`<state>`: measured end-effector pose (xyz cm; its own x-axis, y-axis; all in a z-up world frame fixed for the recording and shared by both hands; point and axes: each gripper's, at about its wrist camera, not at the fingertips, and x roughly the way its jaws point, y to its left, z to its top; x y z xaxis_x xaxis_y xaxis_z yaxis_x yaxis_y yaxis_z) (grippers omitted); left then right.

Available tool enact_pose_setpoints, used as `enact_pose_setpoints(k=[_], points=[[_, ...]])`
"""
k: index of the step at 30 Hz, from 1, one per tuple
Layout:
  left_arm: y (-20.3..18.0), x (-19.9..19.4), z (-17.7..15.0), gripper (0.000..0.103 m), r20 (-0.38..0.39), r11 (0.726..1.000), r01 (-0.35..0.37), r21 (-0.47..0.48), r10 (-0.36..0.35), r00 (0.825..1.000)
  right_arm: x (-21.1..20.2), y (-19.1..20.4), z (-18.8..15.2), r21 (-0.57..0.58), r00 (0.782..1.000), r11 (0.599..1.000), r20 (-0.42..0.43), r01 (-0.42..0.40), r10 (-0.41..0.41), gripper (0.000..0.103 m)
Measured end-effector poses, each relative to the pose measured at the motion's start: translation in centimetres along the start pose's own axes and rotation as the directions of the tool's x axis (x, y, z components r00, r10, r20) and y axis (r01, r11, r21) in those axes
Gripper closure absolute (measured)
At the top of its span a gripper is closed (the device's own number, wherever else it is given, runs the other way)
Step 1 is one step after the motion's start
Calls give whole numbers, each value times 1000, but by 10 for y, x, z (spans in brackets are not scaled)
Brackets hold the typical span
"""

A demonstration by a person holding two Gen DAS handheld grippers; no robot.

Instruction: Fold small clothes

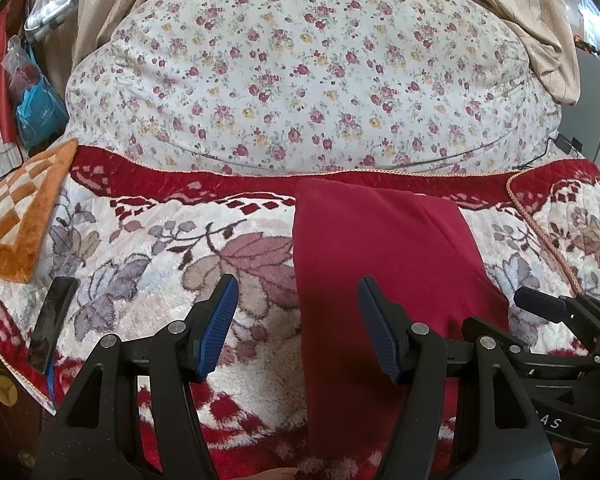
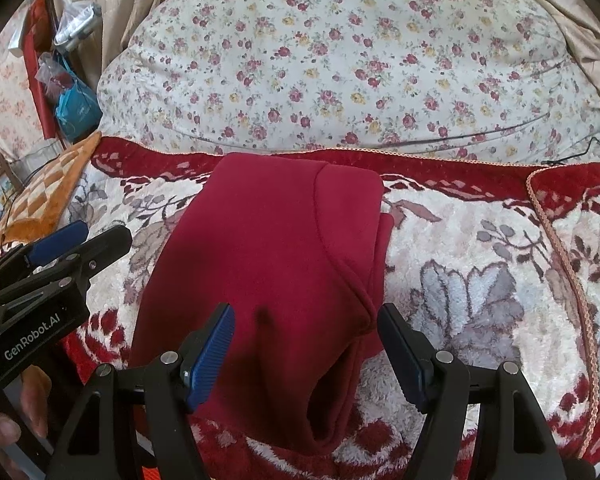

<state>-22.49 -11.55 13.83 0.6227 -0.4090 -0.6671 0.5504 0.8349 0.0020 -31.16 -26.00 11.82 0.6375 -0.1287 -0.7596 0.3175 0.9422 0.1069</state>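
My left fingers [image 1: 298, 322] stand apart with nothing pressed between them. The red garment [image 1: 380, 264] lies flat on the plush floral blanket [image 1: 160, 248], and its left edge runs up between my two left fingertips: the right blue pad [image 1: 376, 328] hangs over the red cloth, the left pad [image 1: 220, 320] over bare blanket. Whether either pad touches the fabric I cannot tell.

My right fingers [image 2: 306, 350] are spread too, gripping nothing. The garment [image 2: 276, 248] stretches away ahead of them; a folded flap with a curved seam ends between the two tips, and the cloth's open edge drops below them toward me. The right-hand tip sits just past the garment's right edge, over the blanket.

Beyond the garment, ahead of both pairs of fingers, the blanket's red border meets a big flowered pillow [image 1: 300, 76]. Far off to the left of my left fingers lies an orange checkered cushion [image 1: 16, 216], and closer on that side a dark phone [image 1: 52, 320] rests on the blanket. A thumb [image 2: 0, 428] shows at the lower left of the right view.
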Motion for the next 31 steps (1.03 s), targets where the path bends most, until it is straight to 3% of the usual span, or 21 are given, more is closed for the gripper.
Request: enact_pose_setpoints(k=[21,31], points=[[1,9,-3,41,-22,1000,6,-4,-6,1000,8,-5,-1,2,1000,1000,-15,-1,1,32],[0,9,-3,41,3,1000,9,3,-9,1000,10,-3,-2,3,1000,1000,-18,2,-2,32]])
